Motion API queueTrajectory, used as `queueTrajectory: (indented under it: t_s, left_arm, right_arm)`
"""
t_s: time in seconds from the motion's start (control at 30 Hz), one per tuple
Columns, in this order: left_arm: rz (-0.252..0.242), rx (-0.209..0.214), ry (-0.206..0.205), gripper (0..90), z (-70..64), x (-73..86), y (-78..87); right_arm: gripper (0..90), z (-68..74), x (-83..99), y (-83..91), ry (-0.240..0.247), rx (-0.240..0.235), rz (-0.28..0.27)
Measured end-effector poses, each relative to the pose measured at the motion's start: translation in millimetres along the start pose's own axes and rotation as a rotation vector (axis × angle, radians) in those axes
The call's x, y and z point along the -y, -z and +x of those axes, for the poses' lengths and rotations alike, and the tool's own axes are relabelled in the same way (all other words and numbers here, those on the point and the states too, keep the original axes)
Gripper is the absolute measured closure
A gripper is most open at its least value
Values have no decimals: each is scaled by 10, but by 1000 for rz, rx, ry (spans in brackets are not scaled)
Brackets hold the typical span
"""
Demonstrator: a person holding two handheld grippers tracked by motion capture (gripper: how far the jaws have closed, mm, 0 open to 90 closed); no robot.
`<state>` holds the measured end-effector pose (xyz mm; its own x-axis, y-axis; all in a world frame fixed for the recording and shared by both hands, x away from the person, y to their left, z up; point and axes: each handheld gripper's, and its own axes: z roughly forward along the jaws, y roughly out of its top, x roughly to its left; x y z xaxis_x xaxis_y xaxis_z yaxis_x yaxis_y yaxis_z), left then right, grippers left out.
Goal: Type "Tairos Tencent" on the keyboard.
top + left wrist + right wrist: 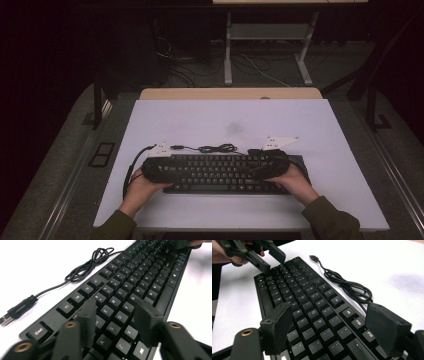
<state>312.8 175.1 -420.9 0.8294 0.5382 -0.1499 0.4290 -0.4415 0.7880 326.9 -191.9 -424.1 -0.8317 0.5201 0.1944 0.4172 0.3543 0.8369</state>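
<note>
Keyboard, black, lies at 6 o'clock on the white table, its cable coiled at 12 o'clock. Left gripper and right gripper hover over opposite ends — jaws spread, gripping nothing — apparently positioned to press keys.

Pretty dark room, the light mostly falls on the white worktop, which has a wood strip along its far edge. Grey carpet floor on both sides. Further back a white-legged table stands over a mess of cables on the floor.
</note>
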Motion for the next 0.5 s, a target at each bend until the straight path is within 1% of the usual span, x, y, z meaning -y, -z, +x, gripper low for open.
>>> queueTrajectory:
  t_s: [0.13, 0.2, 0.3, 0.4, 0.5]
  left_arm:
    - [-12, -6, 1, 336, -16, -5, -31]
    - [-14, -14, -3, 276, -23, -9, -42]
    - [-23, -17, 2, 189, -25, -13, -48]
    - [-37, -19, 6, 149, -20, -12, -48]
    - [-43, -22, 7, 128, -15, -10, -48]
  right_arm:
    - [215, 0, -17, -15, 1, -5, 3]
    - [214, 4, -35, -25, -8, -7, -1]
    - [204, 10, -64, -39, -2, -13, -4]
    - [186, 22, -88, -53, 6, -15, -3]
    - [177, 33, -109, -70, 15, -20, 1]
